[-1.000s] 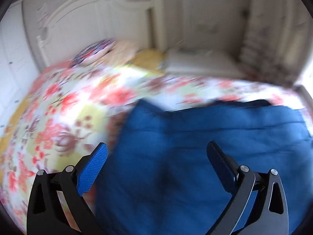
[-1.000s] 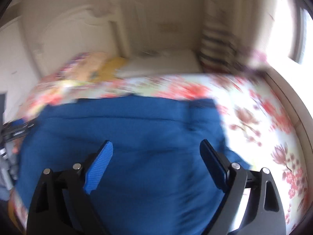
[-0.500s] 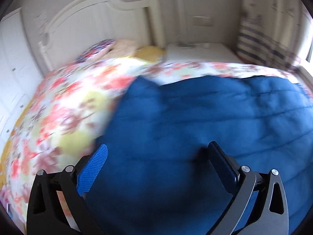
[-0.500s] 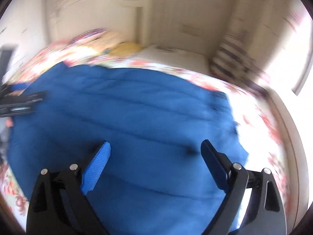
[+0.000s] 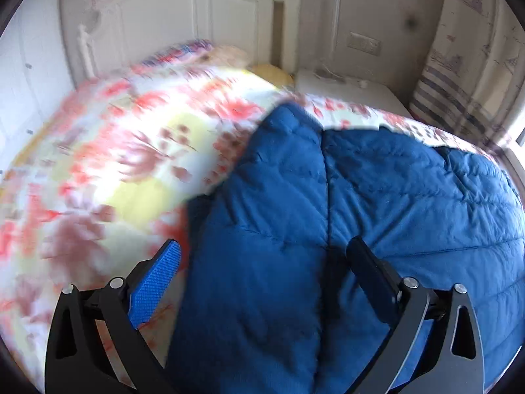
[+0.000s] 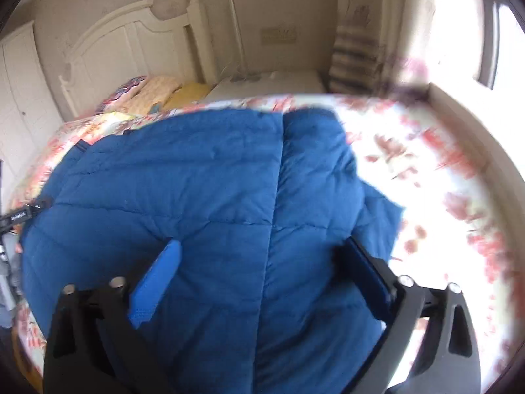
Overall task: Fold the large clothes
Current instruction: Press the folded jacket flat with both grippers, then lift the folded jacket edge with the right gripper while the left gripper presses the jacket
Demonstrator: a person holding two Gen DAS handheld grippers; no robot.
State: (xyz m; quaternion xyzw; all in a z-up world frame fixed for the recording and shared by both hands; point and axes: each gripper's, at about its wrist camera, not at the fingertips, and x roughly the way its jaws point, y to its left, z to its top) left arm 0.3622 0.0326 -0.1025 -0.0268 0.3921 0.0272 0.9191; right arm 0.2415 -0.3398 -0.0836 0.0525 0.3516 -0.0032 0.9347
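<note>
A quilted dark-blue padded garment lies spread on the floral red-and-yellow bedspread of the bed, reaching toward the bed's near edge and its window-side edge, with a long seam running up its middle. The left hand-held gripper hangs over the garment's left border with its jaws spread wide and nothing between them; its blue ribbed finger pad is over the bedspread. The right hand-held gripper is likewise wide open and empty above the garment. Pillows lie at the white wooden headboard.
</note>
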